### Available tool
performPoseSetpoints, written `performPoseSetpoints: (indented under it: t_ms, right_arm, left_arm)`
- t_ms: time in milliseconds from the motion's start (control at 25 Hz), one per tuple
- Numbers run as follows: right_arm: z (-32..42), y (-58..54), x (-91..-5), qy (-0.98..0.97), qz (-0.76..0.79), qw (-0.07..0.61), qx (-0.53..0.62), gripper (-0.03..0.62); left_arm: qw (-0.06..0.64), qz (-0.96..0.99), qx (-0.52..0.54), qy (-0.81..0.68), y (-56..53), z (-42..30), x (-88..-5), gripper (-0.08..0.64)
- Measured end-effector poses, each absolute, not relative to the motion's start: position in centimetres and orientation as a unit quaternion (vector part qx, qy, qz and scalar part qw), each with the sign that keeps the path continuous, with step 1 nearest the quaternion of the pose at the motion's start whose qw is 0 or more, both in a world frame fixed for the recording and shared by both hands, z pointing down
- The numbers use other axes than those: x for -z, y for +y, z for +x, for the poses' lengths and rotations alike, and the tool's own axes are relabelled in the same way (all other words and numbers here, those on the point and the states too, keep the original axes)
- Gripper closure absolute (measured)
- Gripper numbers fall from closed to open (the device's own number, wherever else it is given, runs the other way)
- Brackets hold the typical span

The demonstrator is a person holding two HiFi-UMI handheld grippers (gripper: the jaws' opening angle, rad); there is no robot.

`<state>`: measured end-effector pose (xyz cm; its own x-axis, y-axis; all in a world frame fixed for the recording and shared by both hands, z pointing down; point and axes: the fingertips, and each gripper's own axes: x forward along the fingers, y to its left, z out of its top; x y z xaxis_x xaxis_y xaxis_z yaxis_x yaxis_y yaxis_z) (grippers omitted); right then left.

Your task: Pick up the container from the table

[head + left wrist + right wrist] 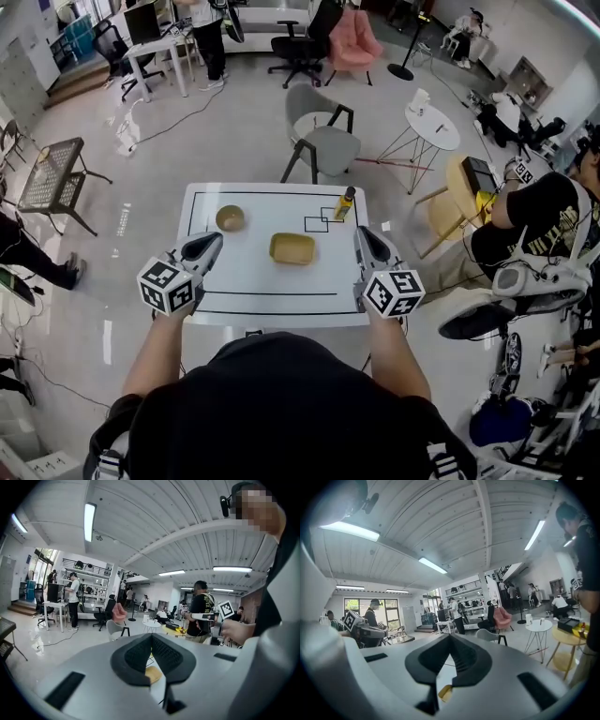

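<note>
Your torso: a black shirt [281, 403] fills the bottom centre of the head view, with both bare forearms reaching up the frame from it.
Left arm pose: your left gripper [214, 241] hangs over the table's lower left part, its tip angled toward the frame's middle and its marker cube [167, 286] nearest you.
Right arm pose: your right gripper [361, 234] mirrors it at the lower right, behind its own marker cube [394, 292].
Left jaws: pressed together at the tip, nothing between them.
Right jaws: likewise closed and empty.
Container [292, 248]: it sits on the table at mid-frame, between the two gripper tips and apart from both.
Container look: a shallow yellow tray, rectangular with rounded corners and a raised rim.
Table [262, 281]: white and smooth, with thin black lines.
Bowl [230, 217]: round and tan, up and left of the container.
Bottle [345, 202]: upright, yellow with a dark cap, toward the table's upper right.
</note>
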<state>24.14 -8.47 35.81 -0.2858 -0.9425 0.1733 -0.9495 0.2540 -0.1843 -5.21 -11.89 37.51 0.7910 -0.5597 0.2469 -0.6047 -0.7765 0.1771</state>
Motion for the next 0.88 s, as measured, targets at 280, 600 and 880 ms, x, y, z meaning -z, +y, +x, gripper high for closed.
performPoseSetpoints:
  t_ms: [280, 600, 880]
  right_arm:
    - [22.1, -12.0, -36.5, -0.786, 0.605, 0.018, -0.126, 0.588]
    - [20.0, -15.0, -36.4, -0.779, 0.615, 0.028, -0.120, 0.588]
    - [18.8, -16.4, -37.4, -0.770, 0.624, 0.036, -0.127, 0.588]
  left_arm:
    - [0.124, 0.942, -0.087, -0.298, -15.9, -6.8, -38.2, 0.551]
    - [0.123, 0.948, -0.074, -0.285, -19.9, -8.5, -38.1, 0.551]
    - [0.134, 0.950, -0.072, -0.273, -21.7, -9.6, -38.8, 0.551]
